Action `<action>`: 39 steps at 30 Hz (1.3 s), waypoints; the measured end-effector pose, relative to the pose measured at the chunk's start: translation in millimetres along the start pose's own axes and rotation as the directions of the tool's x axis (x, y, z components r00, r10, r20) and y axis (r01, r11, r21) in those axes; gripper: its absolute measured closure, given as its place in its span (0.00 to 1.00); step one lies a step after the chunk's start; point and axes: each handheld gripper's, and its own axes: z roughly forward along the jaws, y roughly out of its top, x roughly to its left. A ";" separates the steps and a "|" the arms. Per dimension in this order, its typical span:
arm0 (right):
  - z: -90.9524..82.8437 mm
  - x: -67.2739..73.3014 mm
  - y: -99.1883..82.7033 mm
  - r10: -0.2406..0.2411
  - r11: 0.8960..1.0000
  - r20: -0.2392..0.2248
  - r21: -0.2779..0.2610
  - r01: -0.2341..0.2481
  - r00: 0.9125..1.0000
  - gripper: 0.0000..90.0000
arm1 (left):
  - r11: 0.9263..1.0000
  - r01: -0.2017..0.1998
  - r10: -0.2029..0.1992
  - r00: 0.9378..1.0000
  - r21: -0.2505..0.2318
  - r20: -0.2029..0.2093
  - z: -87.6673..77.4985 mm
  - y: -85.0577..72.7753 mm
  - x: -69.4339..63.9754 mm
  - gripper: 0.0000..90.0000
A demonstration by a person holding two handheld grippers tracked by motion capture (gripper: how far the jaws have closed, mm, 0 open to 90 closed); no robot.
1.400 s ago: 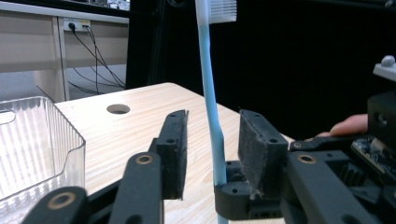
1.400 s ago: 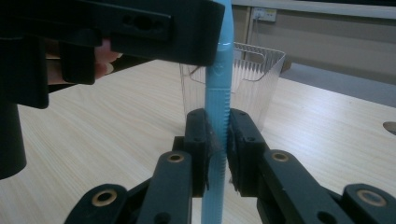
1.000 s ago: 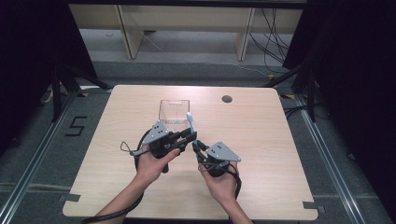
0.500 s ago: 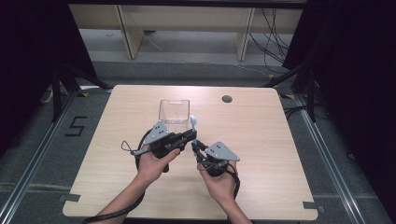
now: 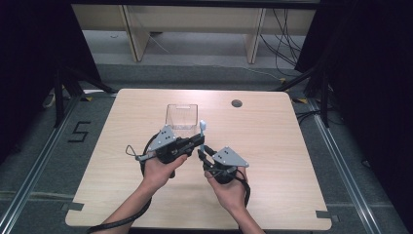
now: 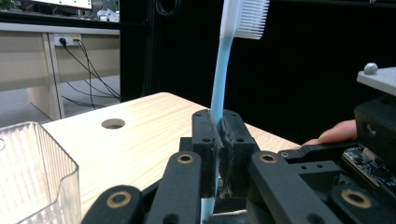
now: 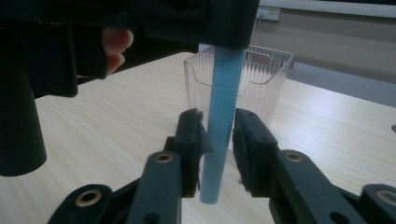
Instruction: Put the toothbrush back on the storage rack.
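The toothbrush (image 6: 219, 88) is held upright above the table (image 5: 292, 161), near the clear cup (image 5: 182, 117), its bristled head uppermost. It is clamped at mid-handle by the left gripper (image 6: 217, 140), whose jaws are pressed shut on it. The right gripper (image 7: 218, 140) has just been opening; its 2 pads now stand apart from the lower handle between them. The handover is judged done; placing the brush in the cup appears to remain.

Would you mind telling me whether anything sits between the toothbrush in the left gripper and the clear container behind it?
Nothing visible does. The left gripper holds the toothbrush upright, and bare table lies between it and the clear container.
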 end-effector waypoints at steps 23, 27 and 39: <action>-49.6 -49.3 -38.3 -0.063 0.995 0.169 0.089 0.048 0.984 0.56 | 0.998 -0.041 0.037 0.996 -0.050 -0.086 -22.8 13.5 30.0 0.94; -58.4 -58.8 -49.5 -0.045 0.994 0.205 0.109 0.023 0.978 0.57 | 0.997 -0.042 0.034 0.993 -0.070 -0.111 -26.9 16.3 38.4 0.94; -74.2 -77.2 -62.5 -0.005 0.995 0.245 0.101 -0.020 0.970 0.57 | 0.995 -0.048 0.034 0.987 -0.084 -0.157 -28.3 20.8 53.4 0.94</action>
